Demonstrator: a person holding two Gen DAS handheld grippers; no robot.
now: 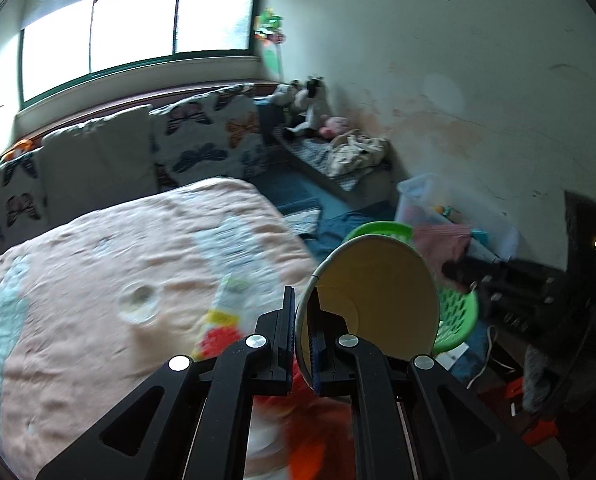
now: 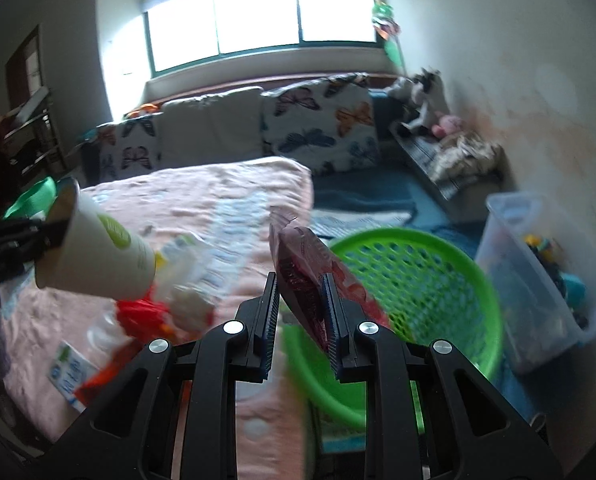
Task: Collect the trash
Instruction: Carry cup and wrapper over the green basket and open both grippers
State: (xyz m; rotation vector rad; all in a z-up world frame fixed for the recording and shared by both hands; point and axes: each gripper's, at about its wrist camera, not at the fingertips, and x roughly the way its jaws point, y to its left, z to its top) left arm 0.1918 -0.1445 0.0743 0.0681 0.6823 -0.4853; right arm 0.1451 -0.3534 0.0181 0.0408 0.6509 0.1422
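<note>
My left gripper (image 1: 302,300) is shut on the rim of a white paper cup (image 1: 377,292), held above the bed's edge with its mouth toward the camera; the cup also shows in the right wrist view (image 2: 94,252). My right gripper (image 2: 299,284) holds a red snack packet (image 2: 309,276) between its jaws, just left of and above a green plastic basket (image 2: 429,280). The packet leans against the right finger. The basket also shows behind the cup in the left wrist view (image 1: 457,312). More wrappers (image 2: 150,312) lie on the pink blanket (image 2: 202,196).
A clear plastic bin (image 2: 537,280) with toys stands right of the basket by the wall. Butterfly-print pillows (image 2: 317,120) line the bed's far side under the window. Soft toys (image 2: 425,96) sit on a low shelf at the back right. A blue rug (image 2: 361,196) covers the floor.
</note>
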